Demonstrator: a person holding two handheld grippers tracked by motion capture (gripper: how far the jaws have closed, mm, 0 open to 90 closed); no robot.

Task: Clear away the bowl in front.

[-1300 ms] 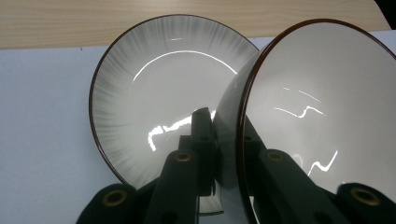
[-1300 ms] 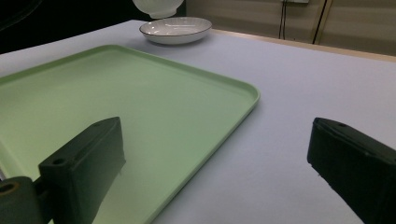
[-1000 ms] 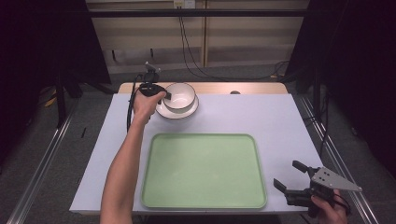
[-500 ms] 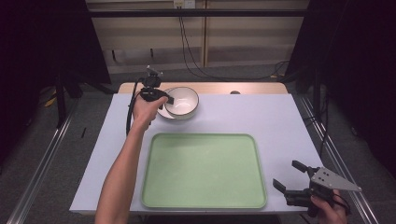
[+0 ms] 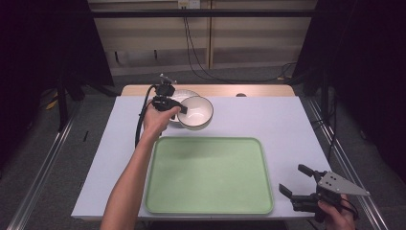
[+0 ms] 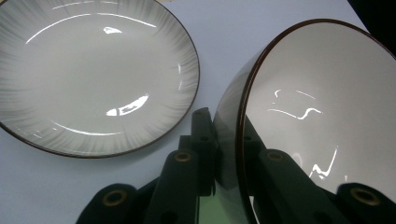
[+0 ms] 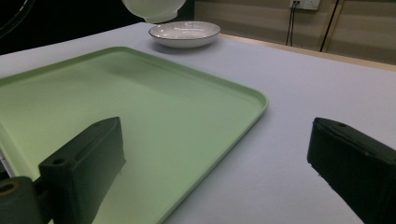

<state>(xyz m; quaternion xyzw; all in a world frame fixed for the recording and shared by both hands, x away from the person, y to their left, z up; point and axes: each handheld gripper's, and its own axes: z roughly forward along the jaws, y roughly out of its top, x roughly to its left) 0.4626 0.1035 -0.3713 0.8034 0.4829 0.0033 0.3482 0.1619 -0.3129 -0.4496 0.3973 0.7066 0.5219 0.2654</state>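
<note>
Carrying: left gripper point(image 5: 179, 109) has the bowl point(image 5: 195, 112) up off the bench point(image 5: 287, 124), jaws clamped together on its rim, one inside the wall and one outside, as the left gripper view shows.
Bowl position: it hangs tilted, mouth turned toward the right side of the bench, just beyond the far edge of the green tray point(image 5: 208, 206) and partly over the plate point(image 5: 184, 95).
Key relation: the tray lies toward the person from the bowl, close below it; a short pull nearer and down should, by my reading, land it on the tray's far half.
Tilt: the rim stands almost on edge in the left gripper view point(image 6: 245, 140), so it looks to need levelling before it sets down.
Nearer hand: the left, plainly; right gripper point(image 5: 302, 180) waits at the near right corner, well apart, jaws wide apart, nothing between them.
Change: a second ago the bowl sat in the plate; now it's lifted clear and shifted toward the tray, the plate left bare, the right hand unmoved.
</note>
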